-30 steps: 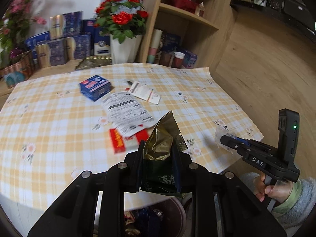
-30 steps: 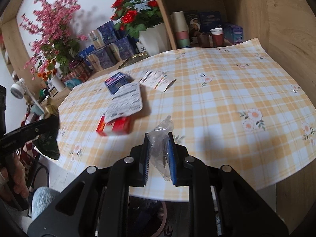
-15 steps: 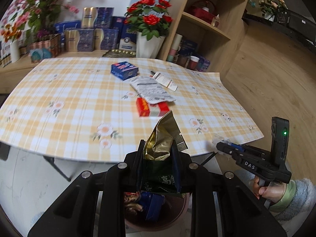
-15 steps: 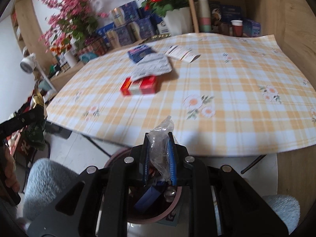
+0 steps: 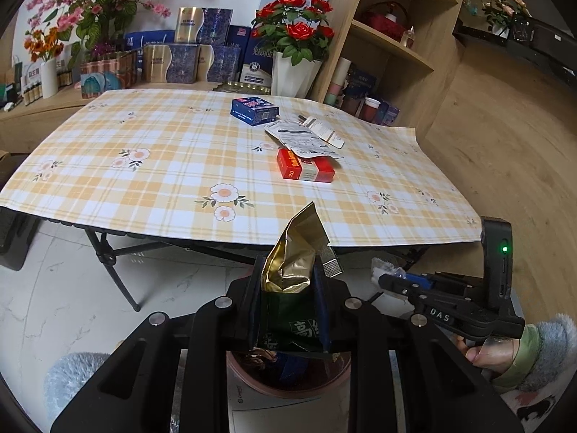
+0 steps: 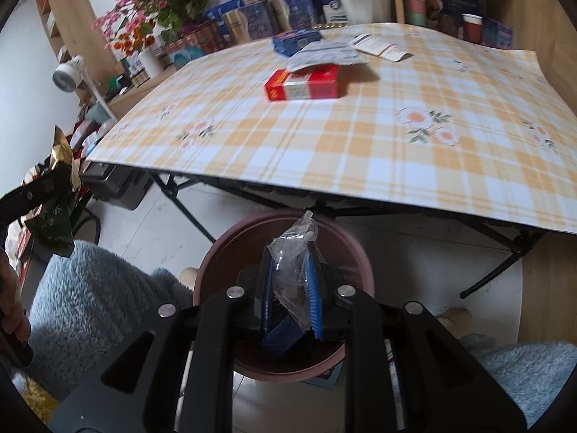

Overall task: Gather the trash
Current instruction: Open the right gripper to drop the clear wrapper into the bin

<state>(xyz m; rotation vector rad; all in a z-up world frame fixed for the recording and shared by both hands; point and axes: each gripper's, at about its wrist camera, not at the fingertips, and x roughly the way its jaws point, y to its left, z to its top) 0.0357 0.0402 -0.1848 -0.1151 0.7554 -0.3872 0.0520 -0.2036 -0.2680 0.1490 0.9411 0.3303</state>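
Over a maroon bin [image 6: 216, 263], left gripper [image 5: 290, 288] fingers pinch a gold-green foil packet [image 5: 294, 259]; right gripper [image 6: 292, 278] fingers pinch a clear wrapper [image 6: 294, 241].

"DAS" on right gripper [image 5: 387, 281]; "20" on red box [image 5: 304, 167].

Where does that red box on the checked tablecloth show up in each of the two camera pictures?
Left wrist view: red box, right of centre, partly under a white printed packet.
Right wrist view: red box, upper centre, under the same packet.
Shared landmark: blue box behind both.
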